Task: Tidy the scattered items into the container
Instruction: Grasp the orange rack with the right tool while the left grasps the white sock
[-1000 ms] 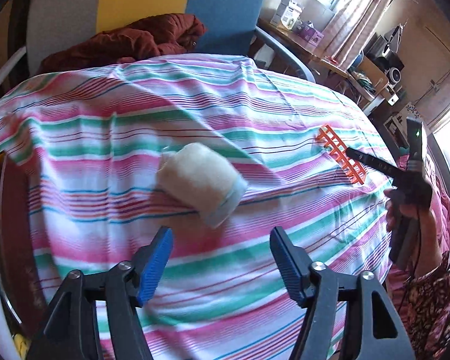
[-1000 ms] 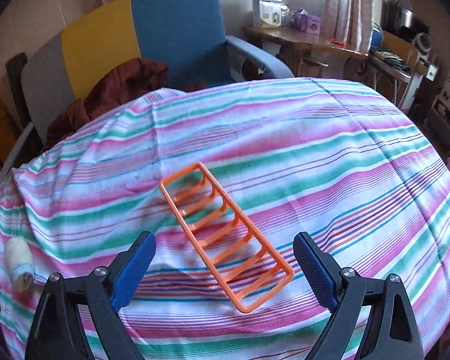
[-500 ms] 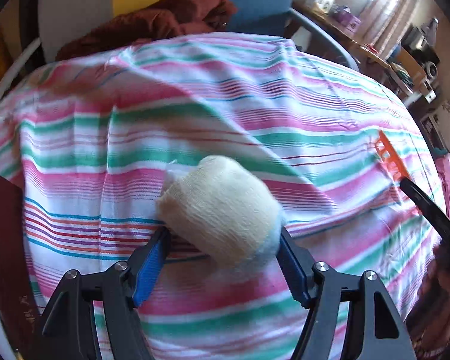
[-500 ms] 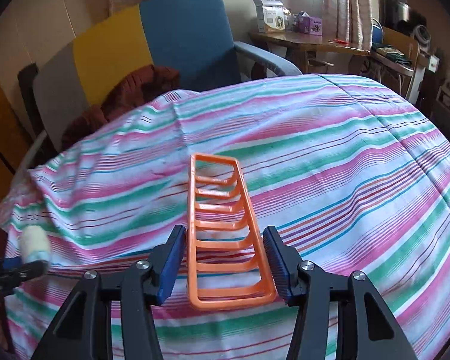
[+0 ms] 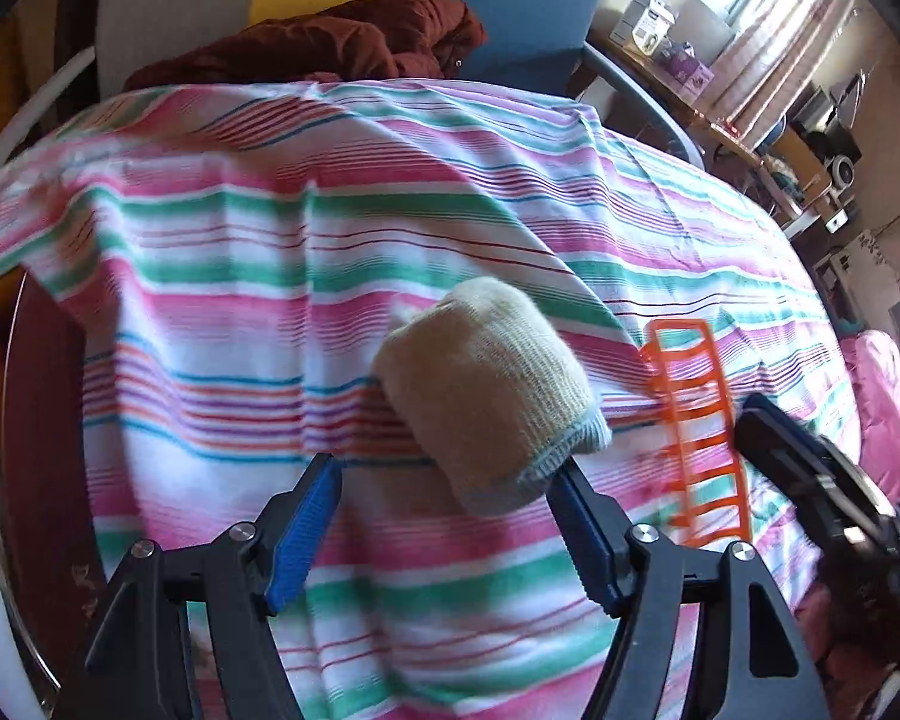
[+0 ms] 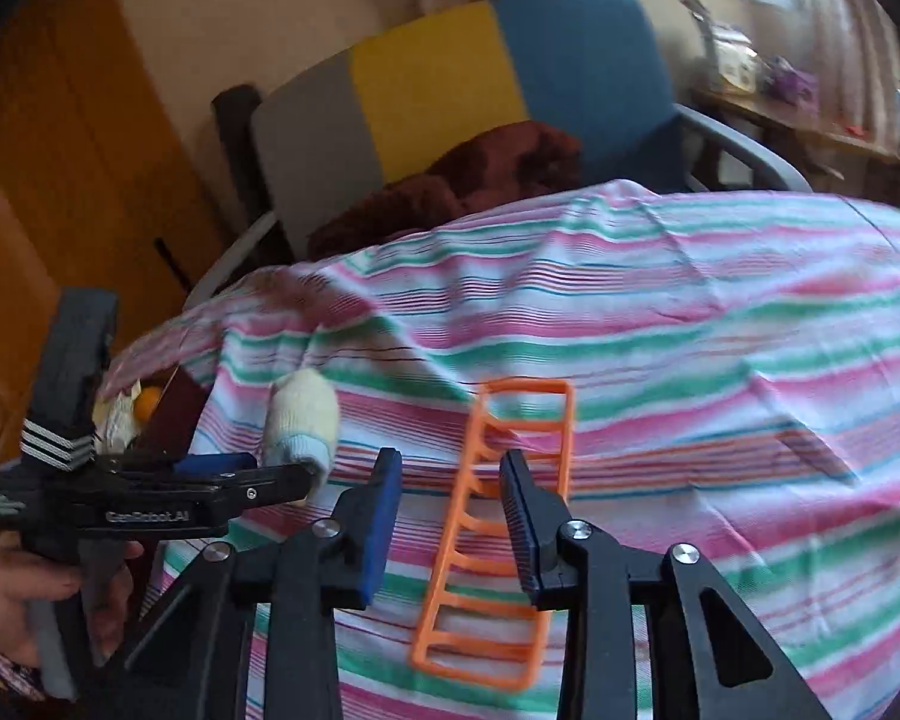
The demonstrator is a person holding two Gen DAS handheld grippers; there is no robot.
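Orange plastic rack [image 6: 498, 531], a ladder-shaped frame with cross rungs, lies flat on the striped cloth [image 6: 720, 360] that covers the bench, its long side running away from the right wrist camera. The right tongs [image 6: 450, 516] stand over the rack's middle, one blue-padded finger [image 6: 381, 525] on each side of it; the jaws are closing around the frame, and with the blur I cannot tell whether the pads touch its rails yet.

Just left of the rack, on the same cloth, sits a rolled cream sock [image 5: 492, 390] with a pale blue cuff. The left tongs [image 5: 444, 531] reach for it from the near side with jaws apart: the cuff end of the roll lies against the right-hand finger [image 5: 582, 531], while the left-hand finger [image 5: 303, 531] stands clear of it, so the sock is not clamped. In the right wrist view the left tongs [image 6: 282, 474] come in from the left of the rack, held by a hand [image 6: 36, 594].

Beyond the rack, past the far edge of the cloth, stands a chair [image 6: 450, 78] with grey, yellow and blue back panels, and a dark red garment [image 6: 468, 180] is heaped on its seat. Left of the rack, off the cloth's edge, an orange ball [image 6: 149, 405] shows near some pale crumpled material.
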